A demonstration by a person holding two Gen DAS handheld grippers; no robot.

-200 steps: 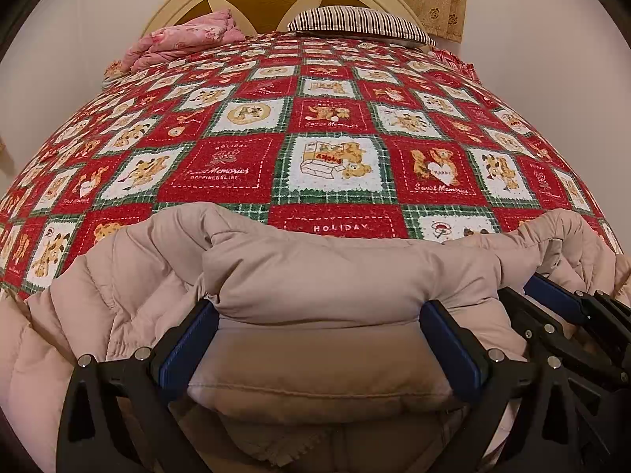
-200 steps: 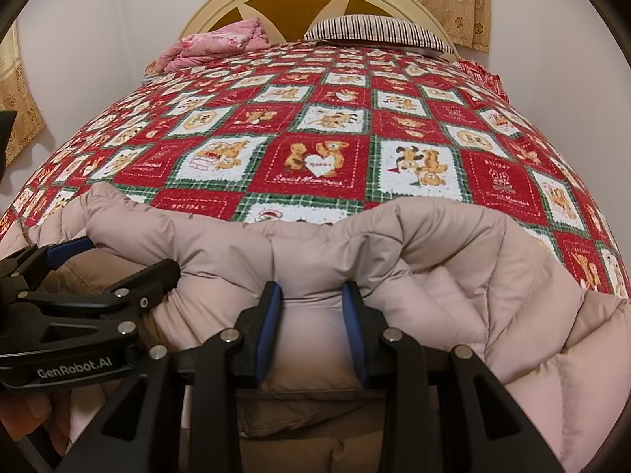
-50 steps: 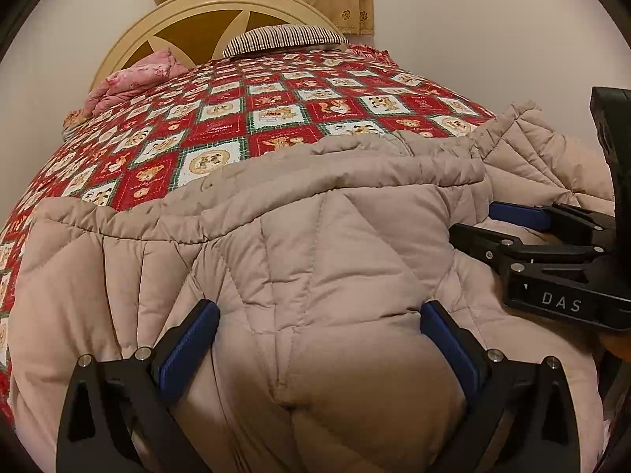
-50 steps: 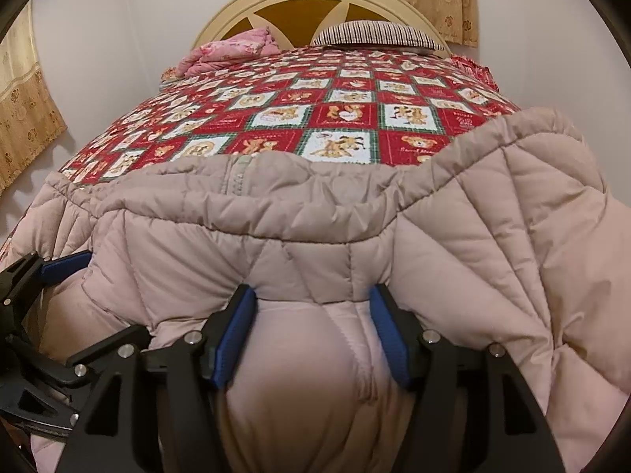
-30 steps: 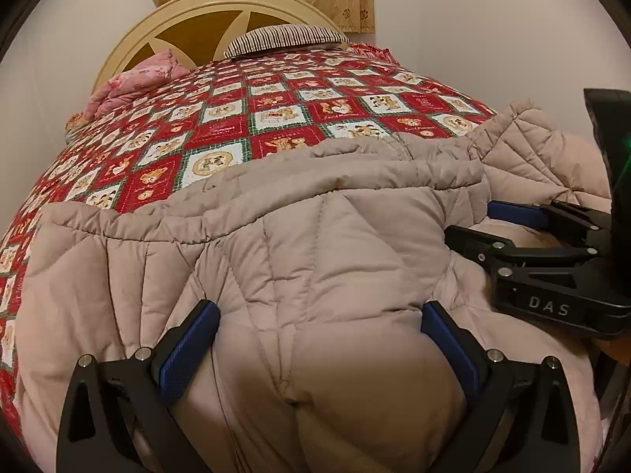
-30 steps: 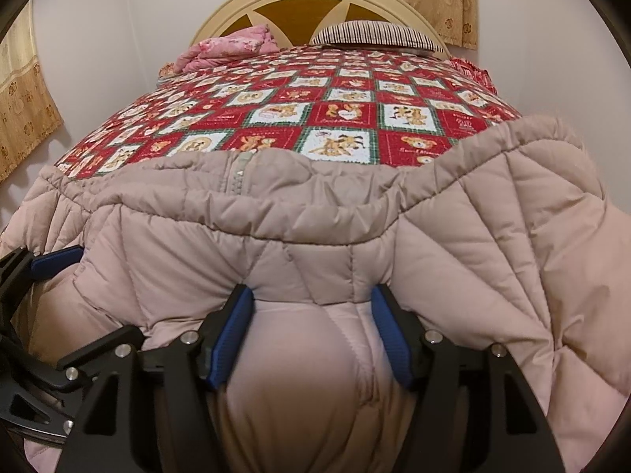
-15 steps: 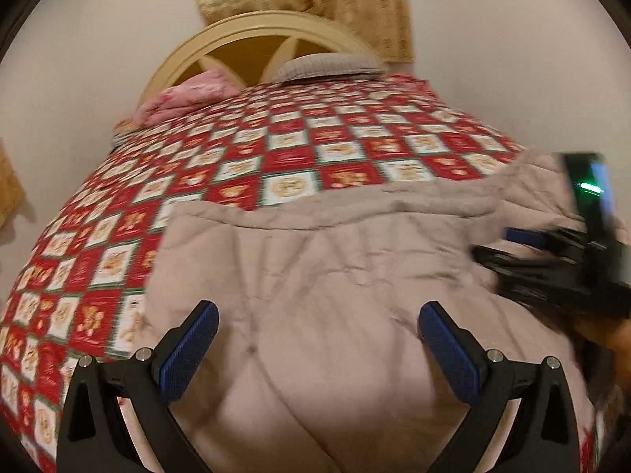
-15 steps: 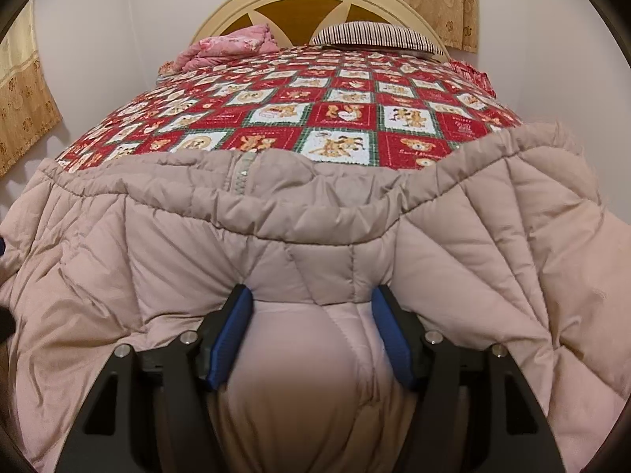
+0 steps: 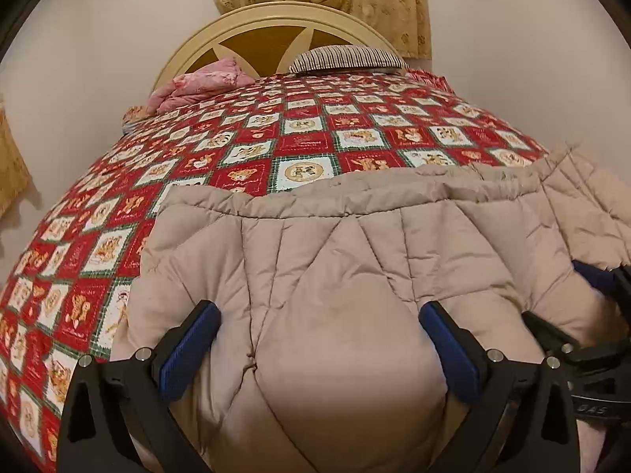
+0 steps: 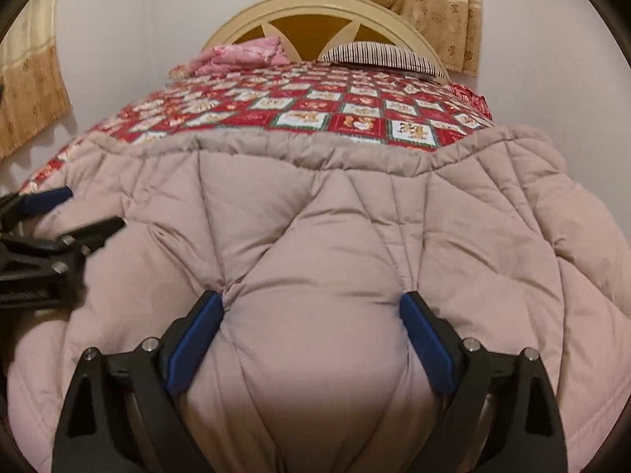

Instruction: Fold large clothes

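Observation:
A beige quilted puffer coat (image 9: 355,244) lies folded at the near end of the bed; it also fills the right wrist view (image 10: 323,228). My left gripper (image 9: 319,315) is open, its blue pads wide apart over the coat's left part. My right gripper (image 10: 311,303) is open too, jaws wide, with the coat bulging between the pads. The right gripper shows at the right edge of the left wrist view (image 9: 591,315). The left gripper shows at the left edge of the right wrist view (image 10: 51,228).
The bed has a red, green and white teddy-bear quilt (image 9: 252,149). A pink folded blanket (image 9: 197,86) and a striped pillow (image 9: 347,57) lie by the cream headboard (image 9: 276,15). Walls and beige curtains (image 10: 27,79) surround the bed.
My right gripper has opened wide and let go of the coat. My left gripper lifted and shifted left, then settled over the coat. The coat now lies flatter.

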